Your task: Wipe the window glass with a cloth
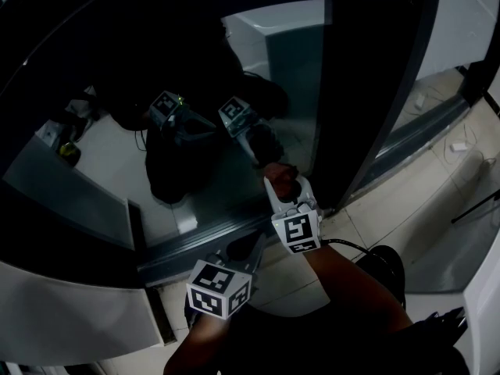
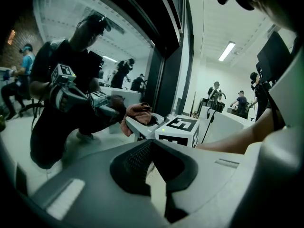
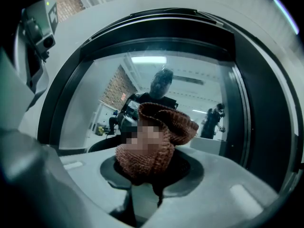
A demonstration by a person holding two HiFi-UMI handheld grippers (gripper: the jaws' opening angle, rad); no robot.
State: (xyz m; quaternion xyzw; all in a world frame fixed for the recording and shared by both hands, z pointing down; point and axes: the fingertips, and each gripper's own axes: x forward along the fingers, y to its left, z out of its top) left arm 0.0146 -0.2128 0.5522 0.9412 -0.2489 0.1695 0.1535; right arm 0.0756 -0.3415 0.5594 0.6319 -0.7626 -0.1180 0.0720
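So the reddish-brown cloth is pinched in the right hand-held gripper. The jaws are clamped on its lower part, and a bunched wad sticks out past the tips. The window glass sits straight ahead of that gripper, close by, though it can't be told for sure whether the wad is actually touching the pane. The left hand-held gripper is closed on nothing and is held low, beside and a bit behind the right one. For a decent wipe, the wad should probably be pressed on squarely so that fabric, not the plastic tips, is what meets the glass. Overlapping passes are best made across the pane, and the squeeze shouldn't be eased off, since a loosely bunched cloth like that could be dragged out by friction.
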